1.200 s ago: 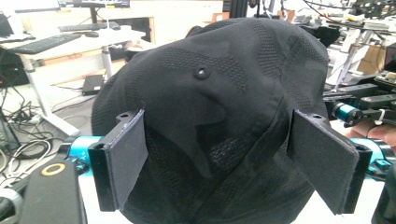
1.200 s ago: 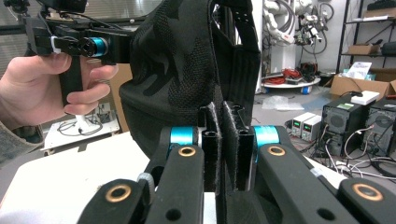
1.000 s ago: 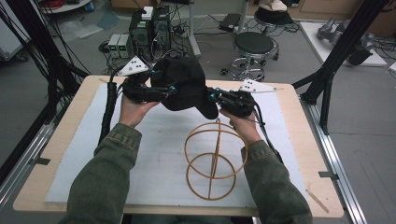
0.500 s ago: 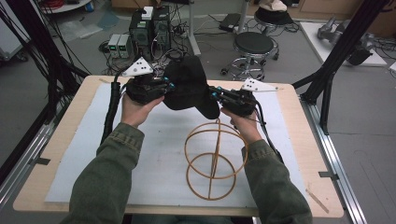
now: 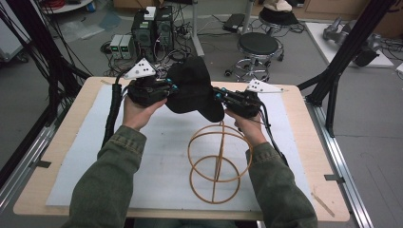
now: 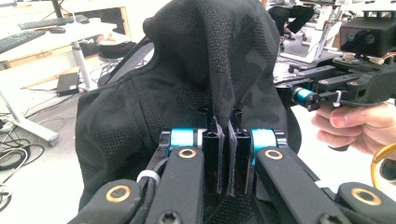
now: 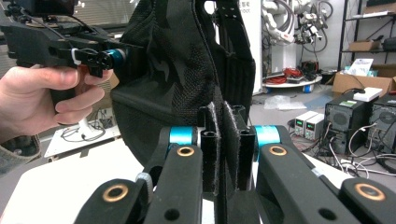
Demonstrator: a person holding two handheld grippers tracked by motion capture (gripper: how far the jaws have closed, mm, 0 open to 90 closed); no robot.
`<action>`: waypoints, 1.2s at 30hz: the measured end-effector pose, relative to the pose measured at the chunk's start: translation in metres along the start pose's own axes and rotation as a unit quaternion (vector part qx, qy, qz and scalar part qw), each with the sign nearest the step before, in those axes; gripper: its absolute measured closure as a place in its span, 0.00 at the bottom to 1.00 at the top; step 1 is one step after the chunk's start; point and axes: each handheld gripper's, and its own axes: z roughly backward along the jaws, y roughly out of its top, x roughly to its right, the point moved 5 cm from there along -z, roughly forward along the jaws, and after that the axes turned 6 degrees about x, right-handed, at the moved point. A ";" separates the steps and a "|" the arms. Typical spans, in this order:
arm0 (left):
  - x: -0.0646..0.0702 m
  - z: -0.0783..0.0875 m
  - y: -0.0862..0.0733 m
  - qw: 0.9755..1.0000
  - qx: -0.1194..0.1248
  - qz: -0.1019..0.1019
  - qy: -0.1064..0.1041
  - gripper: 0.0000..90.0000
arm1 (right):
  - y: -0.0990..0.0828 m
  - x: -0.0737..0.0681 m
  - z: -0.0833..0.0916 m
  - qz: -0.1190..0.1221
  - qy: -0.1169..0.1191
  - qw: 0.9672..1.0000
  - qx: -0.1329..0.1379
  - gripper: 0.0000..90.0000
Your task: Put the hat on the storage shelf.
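Above the bench, both tongs, left and right, pinch the black mesh fabric cap by opposite edges, lifted but apparently not yet set on the wooden ring stand beneath.

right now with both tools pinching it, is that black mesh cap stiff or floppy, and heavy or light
Probably floppy: the black mesh fabric cap folds and creases between the left tool and the right tool, its crown slumping in the left gripper view. Likely light, since two thin edge pinches hold it above the white table mat. The curved brim looks stiffer, keeping its shape.
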 end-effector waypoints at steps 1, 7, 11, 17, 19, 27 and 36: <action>0.001 0.000 0.000 1.000 0.000 -0.002 -0.003 0.97 | 0.000 0.001 0.000 0.000 0.000 1.000 0.000 0.94; 0.002 0.000 0.001 1.000 0.000 -0.010 0.002 0.97 | 0.001 0.003 0.002 -0.010 -0.005 1.000 0.004 0.92; 0.003 0.002 -0.001 1.000 -0.014 -0.026 0.004 0.97 | 0.006 0.009 0.007 -0.020 -0.019 1.000 0.015 0.88; 0.003 0.007 0.002 0.999 -0.009 -0.030 0.008 0.97 | 0.011 0.016 0.015 -0.029 -0.033 0.999 0.027 0.85; 0.003 0.010 0.003 1.000 -0.006 -0.029 0.007 0.97 | 0.012 0.017 0.017 -0.028 -0.036 0.999 0.028 0.84; 0.002 0.022 0.006 0.999 0.002 -0.028 0.016 0.97 | 0.013 0.020 0.027 -0.033 -0.075 0.996 0.022 0.74; 0.003 0.036 0.010 0.999 0.007 -0.034 0.013 0.96 | 0.014 0.024 0.043 -0.008 -0.155 0.988 0.003 0.45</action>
